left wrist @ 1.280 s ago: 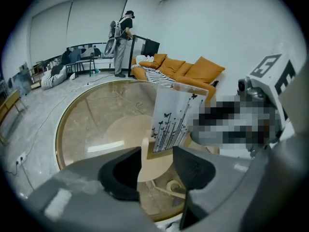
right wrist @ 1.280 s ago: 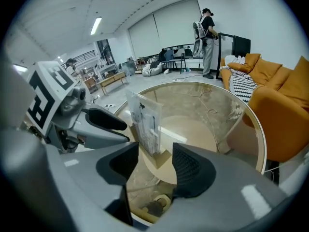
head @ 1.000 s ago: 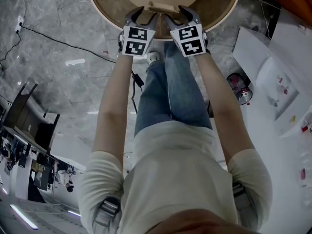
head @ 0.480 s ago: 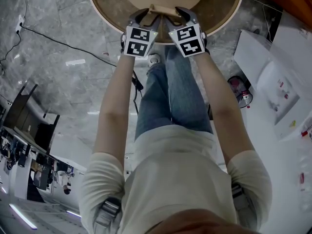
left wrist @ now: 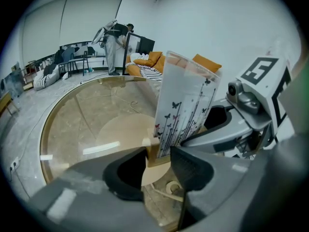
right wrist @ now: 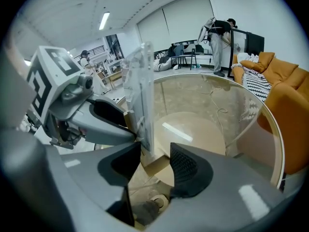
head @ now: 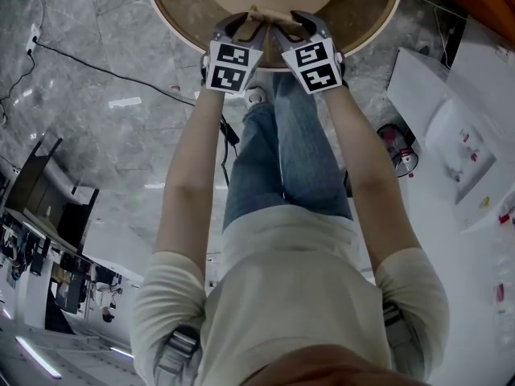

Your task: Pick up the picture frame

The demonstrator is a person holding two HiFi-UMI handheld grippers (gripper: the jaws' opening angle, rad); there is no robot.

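Low in the middle of each gripper view, the left gripper (left wrist: 158,164) and right gripper (right wrist: 155,161) jaws, just closing, stand narrowly apart around the upright picture frame's (left wrist: 186,105) wooden foot. They possibly touch it. The round glass tabletop (left wrist: 72,124) spreads beyond.

I looked down on a grey marble floor (head: 105,159) beneath the round glass table (head: 374,22); an orange sofa (right wrist: 282,76) sat past its far edge.

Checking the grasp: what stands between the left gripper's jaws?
The picture frame, by its wooden base, in the left gripper view; the left gripper has just been closing its jaws.
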